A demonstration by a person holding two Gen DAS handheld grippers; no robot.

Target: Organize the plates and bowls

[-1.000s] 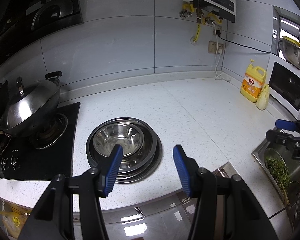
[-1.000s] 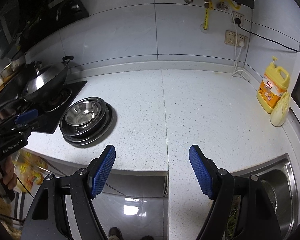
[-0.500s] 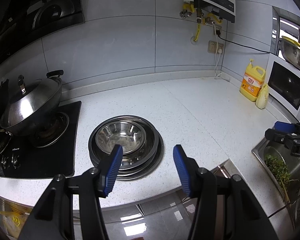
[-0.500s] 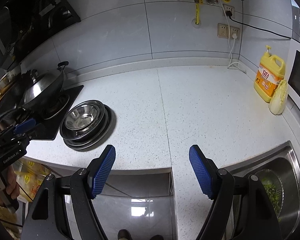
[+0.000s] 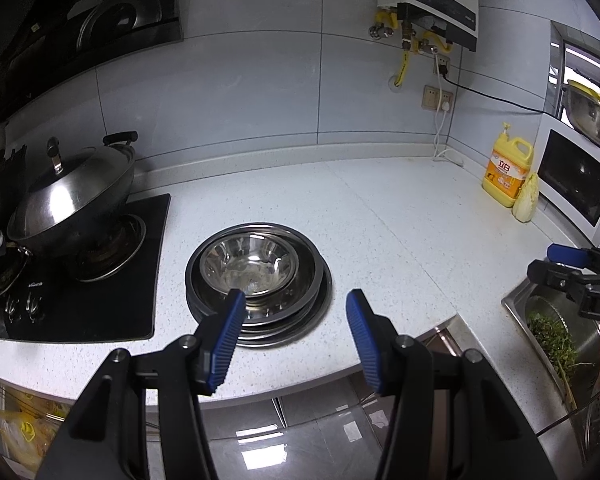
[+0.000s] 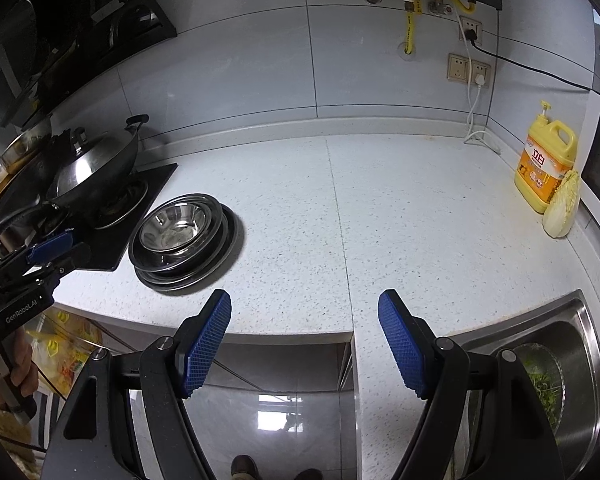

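left gripper (image 5: pixel 294 334): jaws spread wide, nothing between the ribbed blue pads (image 5: pixel 226 340). it hangs off the counter edge, aimed at the stack (image 5: pixel 259 280), which suggests a standoff pose rather than a grasp. right gripper (image 6: pixel 304 342): jaws equally wide, empty, held off the edge over bare counter (image 6: pixel 400 220), well apart from the stack.

stack: a steel bowl (image 5: pixel 249 266) nested in wider, shallow steel plates (image 5: pixel 278 326), rims concentric. it sits on the counter just beside the hob (image 5: pixel 100 292), near the front edge. nesting by size keeps the pile low and stable; judged from this, the organizing looks largely done.

materials: bowl and plates are polished metal, thin-rimmed, mirror-bright and likely slippery to rubber pads. the counter is white speckled stone, flat and matte. the hob is black glass.

farther: a lidded steel wok (image 5: pixel 72 200) rests on the burner. a steel sink (image 6: pixel 556 356) at right holds greens. a yellow plastic jug (image 6: pixel 546 168) and a pale cabbage (image 6: pixel 562 206) stand touching by the back wall, clear of the work area.
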